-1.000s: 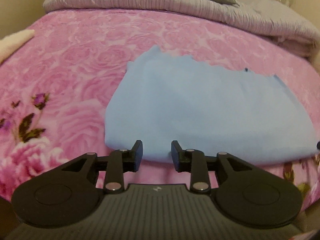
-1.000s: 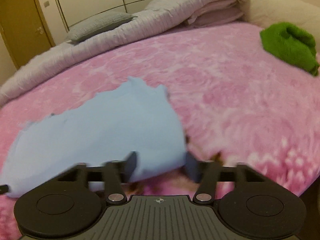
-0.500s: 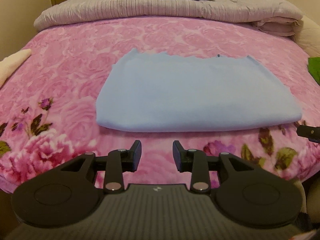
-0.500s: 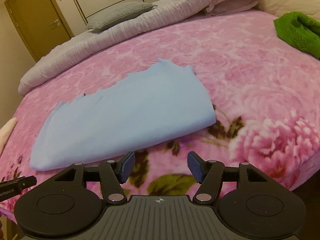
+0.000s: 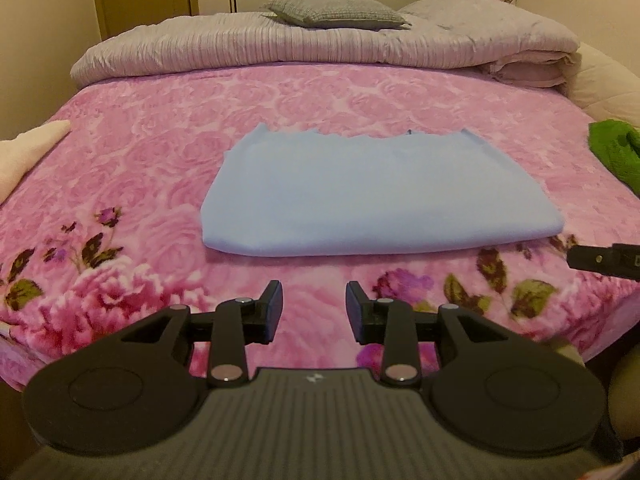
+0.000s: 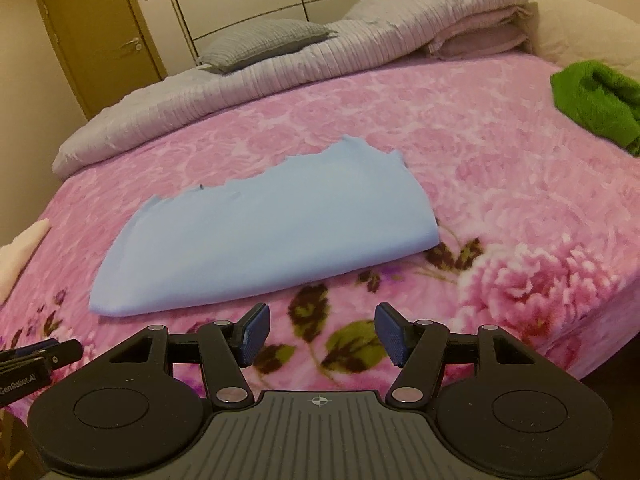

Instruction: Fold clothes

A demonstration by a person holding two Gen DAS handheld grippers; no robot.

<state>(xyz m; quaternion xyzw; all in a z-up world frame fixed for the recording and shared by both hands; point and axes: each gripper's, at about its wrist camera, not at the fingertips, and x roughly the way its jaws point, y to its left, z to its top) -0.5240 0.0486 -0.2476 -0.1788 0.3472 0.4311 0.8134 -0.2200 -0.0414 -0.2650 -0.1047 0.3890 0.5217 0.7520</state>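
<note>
A light blue garment (image 5: 376,192) (image 6: 272,232) lies folded into a flat rectangle on the pink floral bedspread (image 5: 160,152) (image 6: 500,168), its thick folded edge toward me. My left gripper (image 5: 314,312) is open and empty, hovering over the bed's near edge, short of the garment. My right gripper (image 6: 320,336) is open and empty too, off the garment's near right side. Each view catches the tip of the other gripper at its side edge.
A green garment (image 5: 616,156) (image 6: 596,104) is bunched at the bed's right side. A cream garment (image 5: 28,148) (image 6: 20,252) lies at the left edge. A folded grey quilt (image 5: 320,44) and a grey pillow (image 5: 336,10) run along the head of the bed.
Both grippers have pulled back from the blue garment toward the near edge of the bed and risen. The garment stays flat where it was laid.
</note>
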